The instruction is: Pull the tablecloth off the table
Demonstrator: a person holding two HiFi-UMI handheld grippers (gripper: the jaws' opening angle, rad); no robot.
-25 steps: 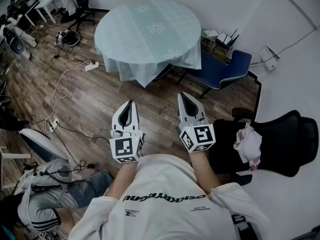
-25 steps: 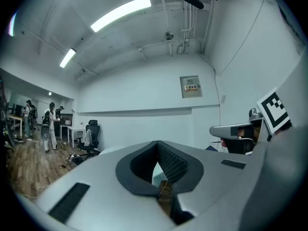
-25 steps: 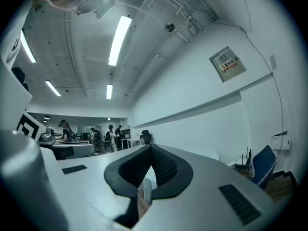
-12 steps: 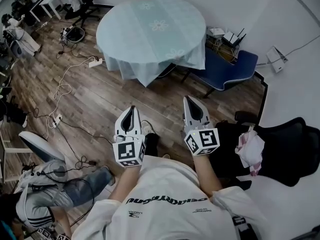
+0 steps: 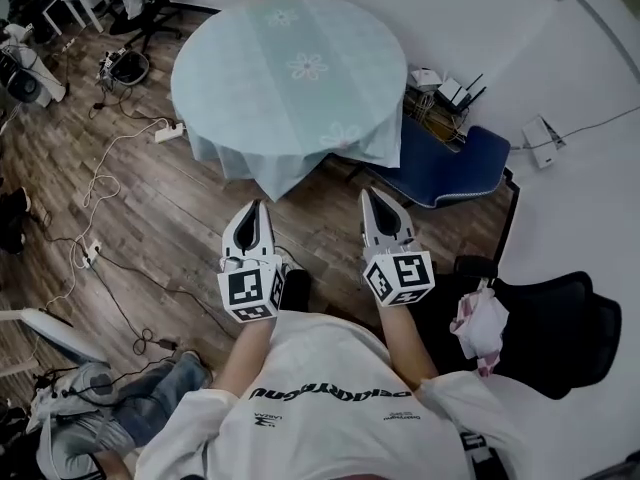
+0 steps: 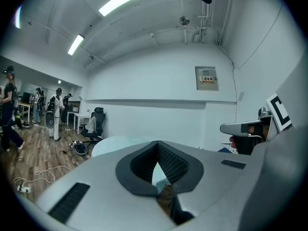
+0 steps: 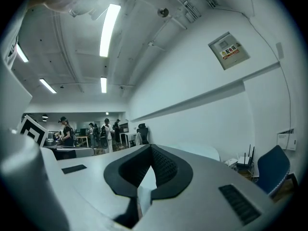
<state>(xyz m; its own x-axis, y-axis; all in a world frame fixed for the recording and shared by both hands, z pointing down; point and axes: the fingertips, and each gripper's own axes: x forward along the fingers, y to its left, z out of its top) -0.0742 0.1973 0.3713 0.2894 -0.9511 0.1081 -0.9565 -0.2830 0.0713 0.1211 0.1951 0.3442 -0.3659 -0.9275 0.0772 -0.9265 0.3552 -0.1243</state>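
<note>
A dark blue padded chair point(image 5: 455, 163) stands at two o'clock in the head view, with white routers with black aerials point(image 5: 447, 90) just beside it. At four o'clock, a black mesh office chair point(image 5: 565, 318) carries a crumpled pink cloth point(image 5: 478, 326) (which part it hangs on is unclear). A white power strip point(image 5: 165, 133) and loose cables point(image 5: 95, 193) lie on the brown wooden plank floor point(image 5: 180, 228) at ten o'clock.

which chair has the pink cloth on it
The black office chair at the person's right; the pink cloth hangs on its edge. The blue chair has none.
</note>
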